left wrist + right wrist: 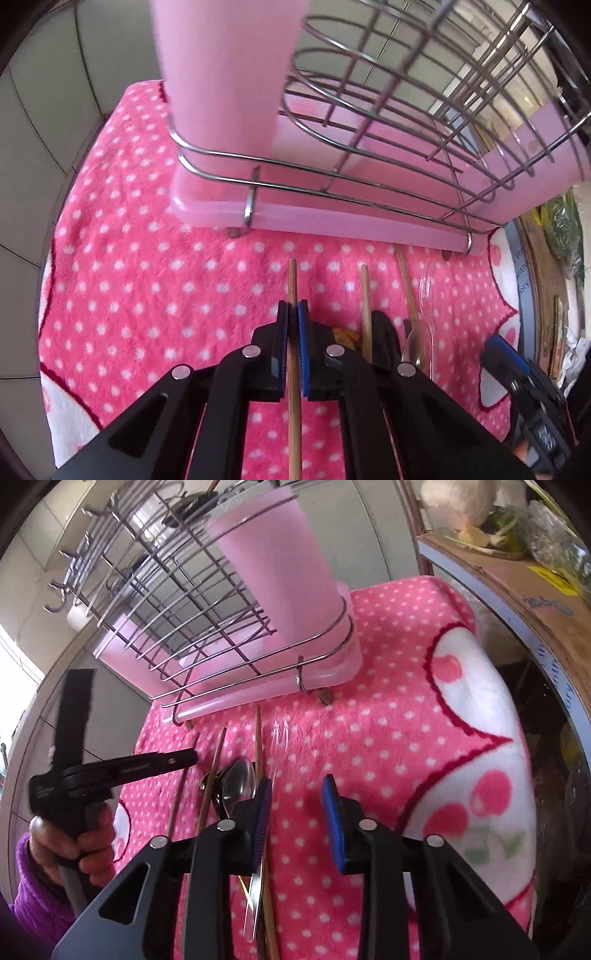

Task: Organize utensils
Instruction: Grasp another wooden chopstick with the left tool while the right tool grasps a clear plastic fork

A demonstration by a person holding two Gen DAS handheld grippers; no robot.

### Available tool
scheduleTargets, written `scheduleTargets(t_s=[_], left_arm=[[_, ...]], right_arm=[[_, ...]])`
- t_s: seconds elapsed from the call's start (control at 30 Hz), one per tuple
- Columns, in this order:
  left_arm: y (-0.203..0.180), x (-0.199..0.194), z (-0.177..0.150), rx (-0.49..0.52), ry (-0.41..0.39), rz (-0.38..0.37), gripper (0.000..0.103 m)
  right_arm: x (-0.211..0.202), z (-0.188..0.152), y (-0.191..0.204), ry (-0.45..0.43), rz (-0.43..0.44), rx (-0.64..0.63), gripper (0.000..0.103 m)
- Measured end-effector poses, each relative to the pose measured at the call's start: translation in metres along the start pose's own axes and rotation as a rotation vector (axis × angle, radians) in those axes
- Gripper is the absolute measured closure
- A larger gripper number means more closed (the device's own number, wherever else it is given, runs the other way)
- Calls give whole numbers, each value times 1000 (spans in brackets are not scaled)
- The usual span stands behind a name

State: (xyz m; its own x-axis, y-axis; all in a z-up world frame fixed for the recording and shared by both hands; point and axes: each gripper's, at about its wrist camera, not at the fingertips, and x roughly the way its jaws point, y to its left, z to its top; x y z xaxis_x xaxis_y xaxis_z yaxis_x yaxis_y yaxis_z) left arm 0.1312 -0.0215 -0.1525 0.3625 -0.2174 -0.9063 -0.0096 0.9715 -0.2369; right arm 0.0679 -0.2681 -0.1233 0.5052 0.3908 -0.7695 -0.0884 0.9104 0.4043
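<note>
My left gripper [293, 314] is shut on a wooden chopstick [293, 280], held just above the pink dotted towel [147, 258]. To its right lie a second chopstick [365, 306], a darker stick [406, 284], a clear plastic fork [428, 295] and a metal spoon [412, 347]. The wire rack [388, 122] with its pink cup [221, 74] stands just ahead. My right gripper [295, 805] is open above the towel [369, 720], beside the utensil pile: spoon [240, 779], fork [280, 734], chopsticks [216, 760]. The left gripper [184, 758] shows at left in the right wrist view.
The rack [221, 620] sits on a pink drip tray [258, 690] at the towel's far side, with the pink cup [277, 572] in it. A tiled wall [55, 110] is at left. A cardboard box [517, 583] and bagged greens [517, 528] stand at right.
</note>
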Motion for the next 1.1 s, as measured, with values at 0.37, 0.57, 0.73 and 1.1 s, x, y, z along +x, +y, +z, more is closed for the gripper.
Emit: scheduleTargets(t_s=[0.37,0.57,0.73,1.1], left_arm=[[60,-35,-17,2,-21,4,98],[70,-22,-13,20,44,-7,98],[68,-15,-9,33,56,-15,98],[33,8,8,127,117,35,97]], right_arm=[[64,31,22,101,-133,-60,79],[73,37,36,130,-193,-115,79],[74,36,42,156,-178,-127,79],[84,32,53,158,-216,-193,84]])
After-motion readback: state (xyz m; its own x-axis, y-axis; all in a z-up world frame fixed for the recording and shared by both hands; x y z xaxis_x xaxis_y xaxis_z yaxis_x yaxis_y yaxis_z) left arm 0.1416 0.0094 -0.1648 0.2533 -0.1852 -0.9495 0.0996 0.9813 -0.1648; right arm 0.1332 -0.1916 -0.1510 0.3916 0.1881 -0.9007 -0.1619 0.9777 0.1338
